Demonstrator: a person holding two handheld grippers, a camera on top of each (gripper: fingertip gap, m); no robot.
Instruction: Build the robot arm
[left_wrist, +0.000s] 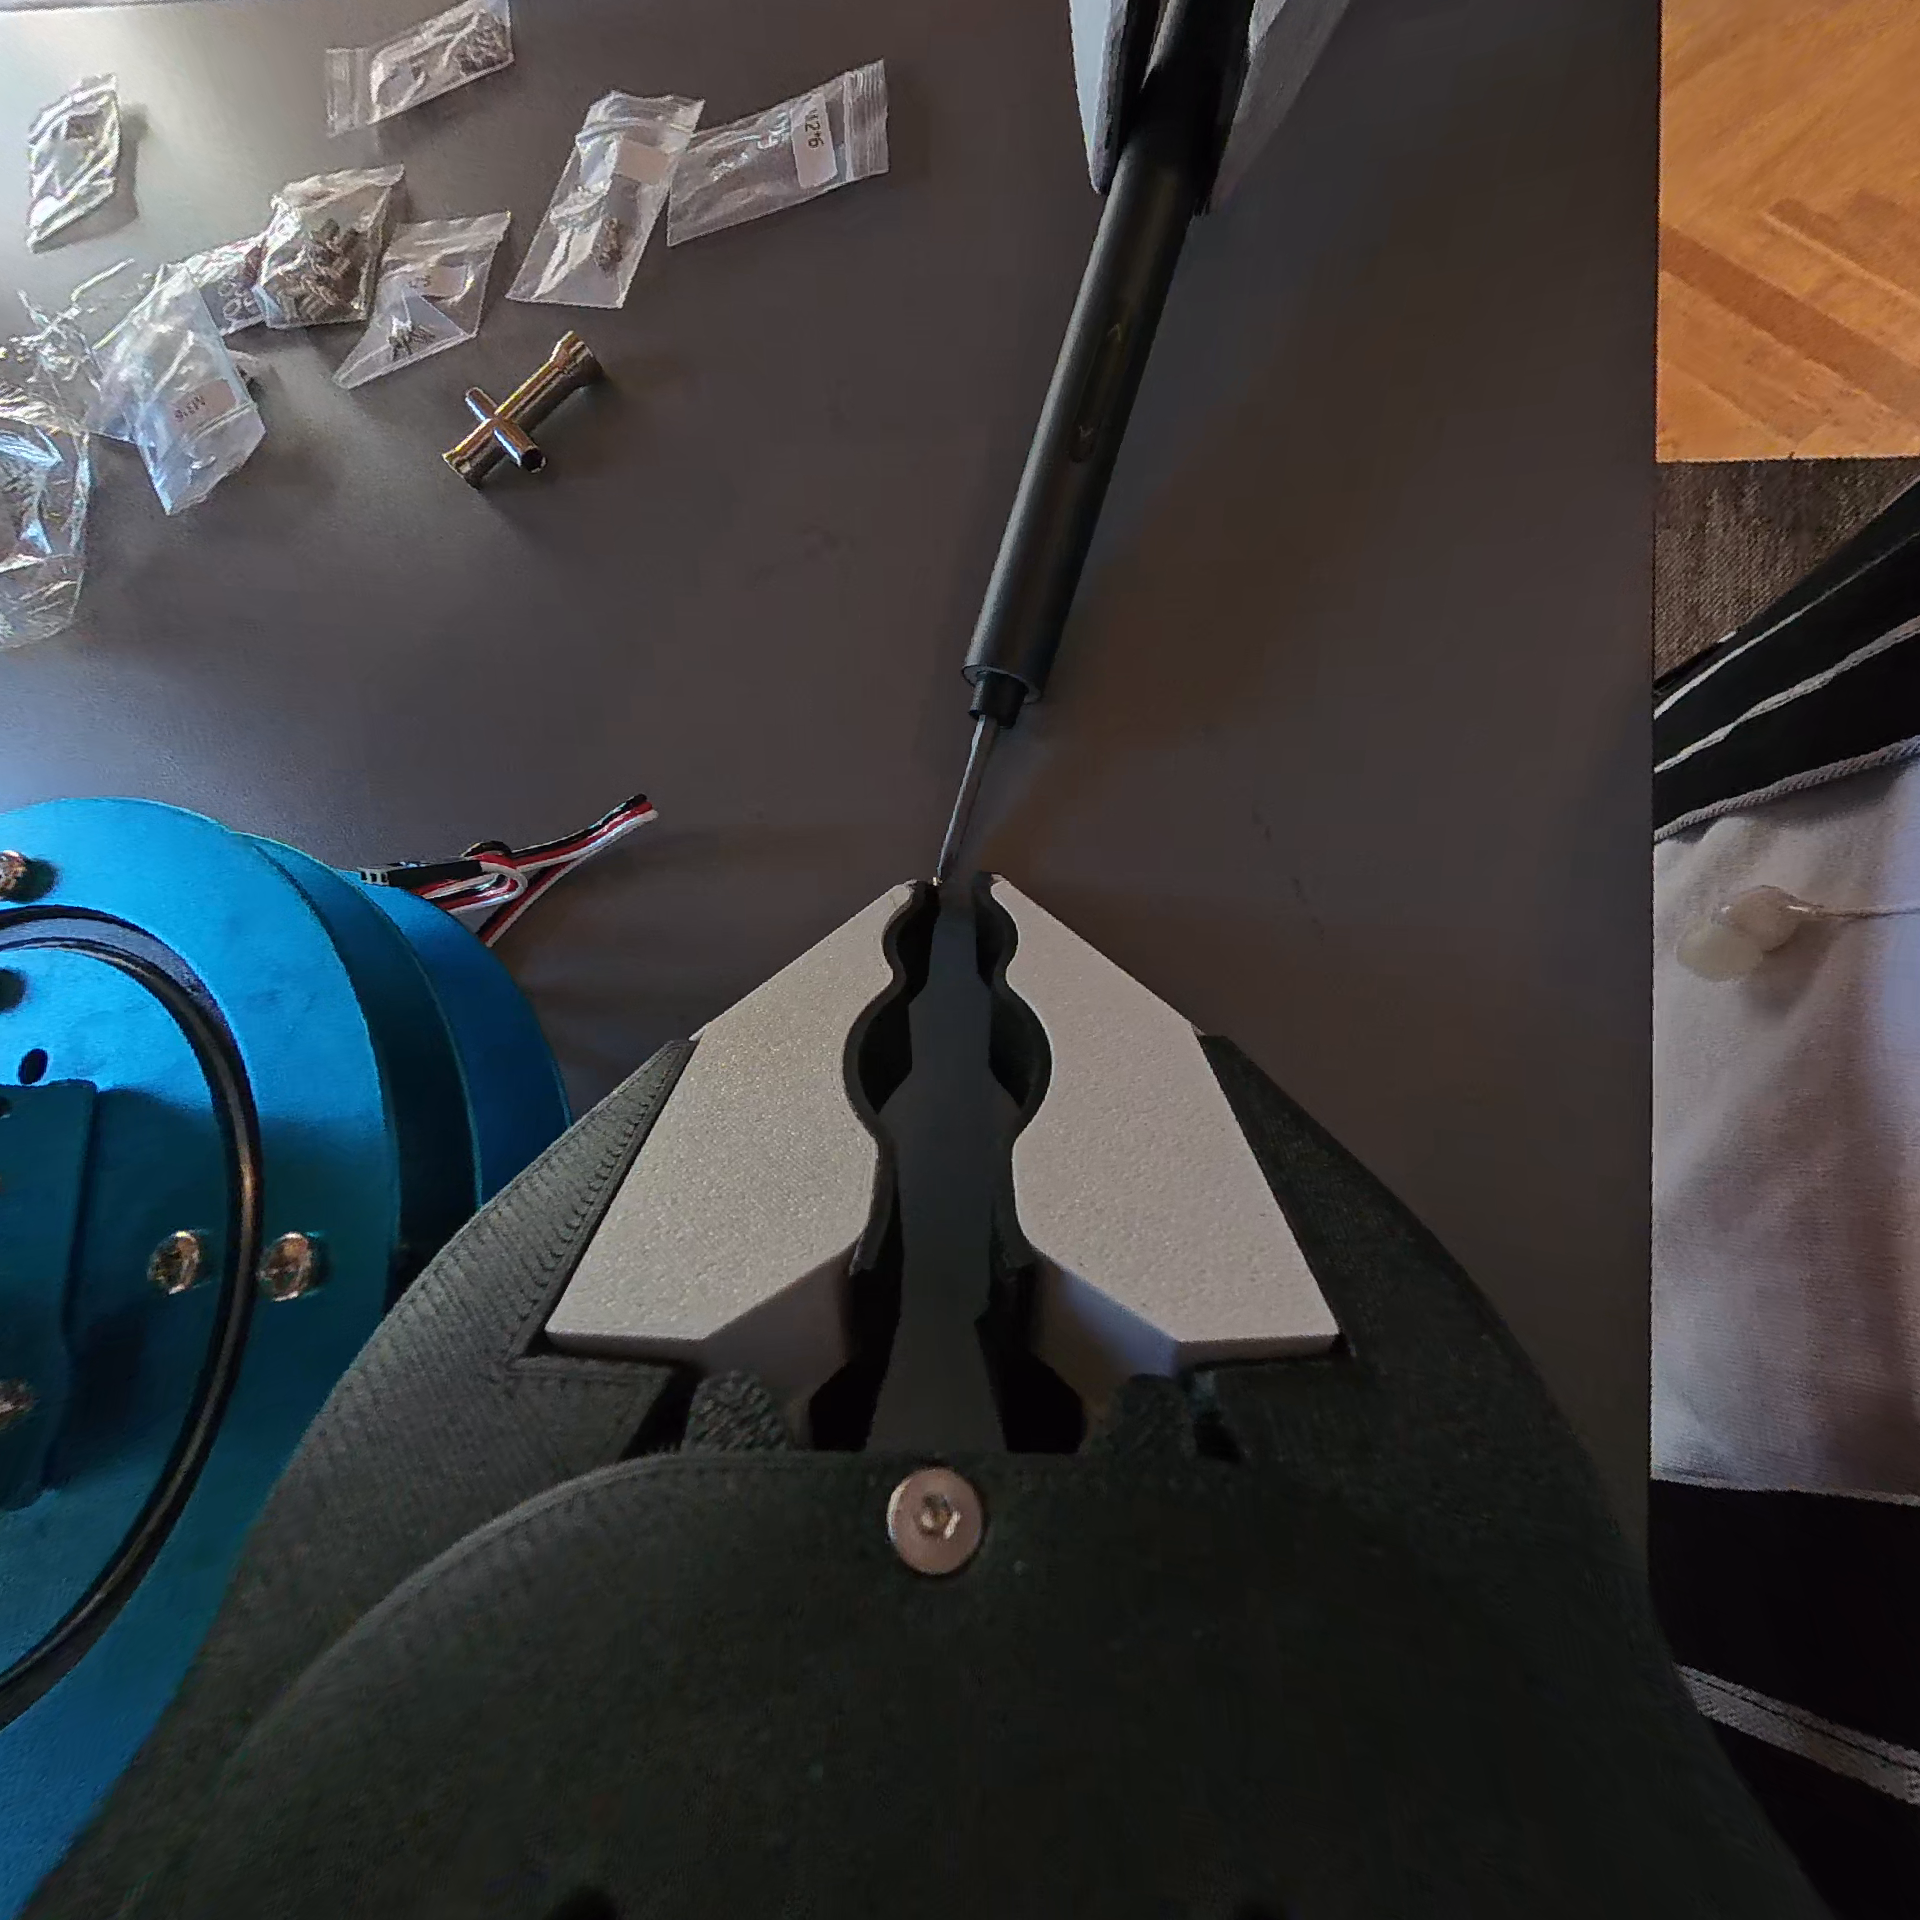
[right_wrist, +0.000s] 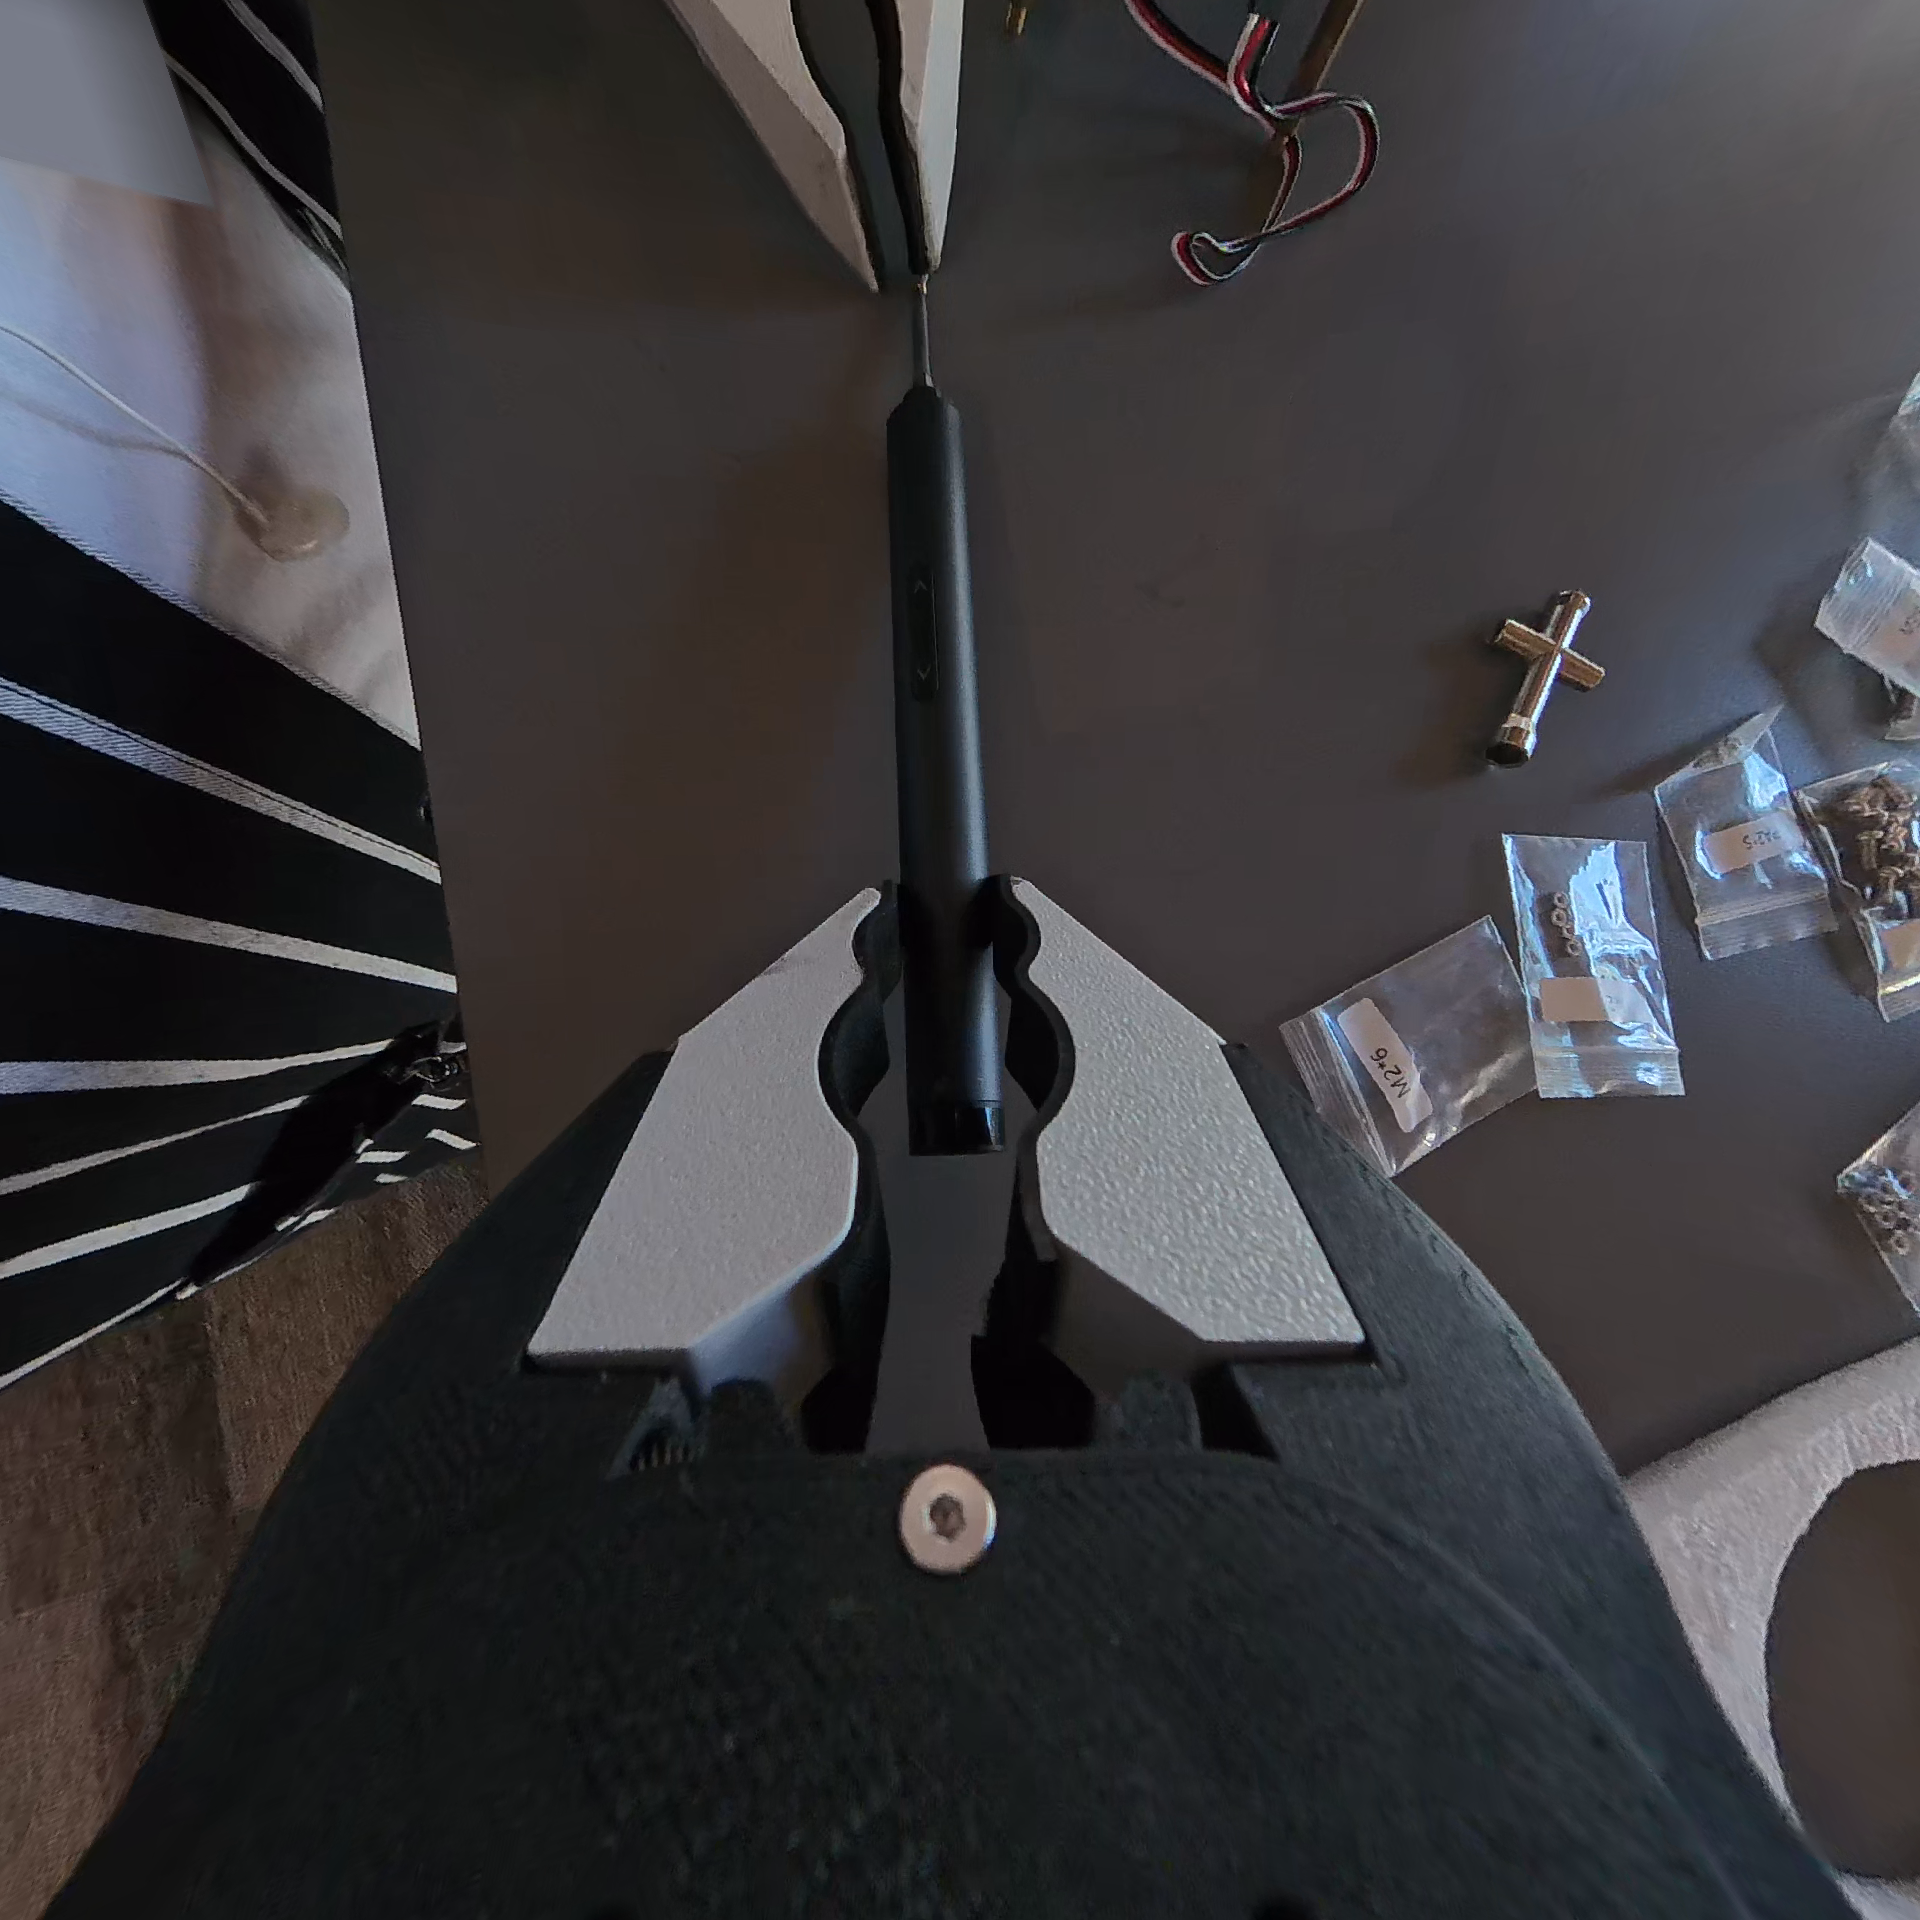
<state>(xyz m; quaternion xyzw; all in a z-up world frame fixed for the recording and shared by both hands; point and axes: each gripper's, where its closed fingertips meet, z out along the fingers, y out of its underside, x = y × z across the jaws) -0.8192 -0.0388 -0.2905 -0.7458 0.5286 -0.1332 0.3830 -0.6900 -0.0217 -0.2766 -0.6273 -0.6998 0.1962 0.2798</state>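
Observation:
My left gripper (left_wrist: 951, 888) is shut, its grey fingertips pinching a tiny metal screw (left_wrist: 938, 882) at the very tip, just above the dark grey table (left_wrist: 1351, 727). My right gripper (right_wrist: 940, 894) is shut on the rear part of a slim black electric screwdriver (right_wrist: 935, 644), held level and pointing forward. The screwdriver's thin bit (right_wrist: 920, 332) meets the screw at the left gripper's tips (right_wrist: 906, 260). In the left wrist view the screwdriver (left_wrist: 1081, 416) comes down from the right gripper (left_wrist: 1174, 62) at the top.
A blue round housing (left_wrist: 156, 1039) with screws sits left of my left gripper, with red-white-black wires (left_wrist: 561, 852) beside it. A metal cross wrench (right_wrist: 1545, 675) and several small bags of hardware (right_wrist: 1590, 956) lie nearby. The table edge (left_wrist: 1652, 623) borders a wooden floor (left_wrist: 1787, 208). One gripper's finger ends stand about 15 centimeters off the other's.

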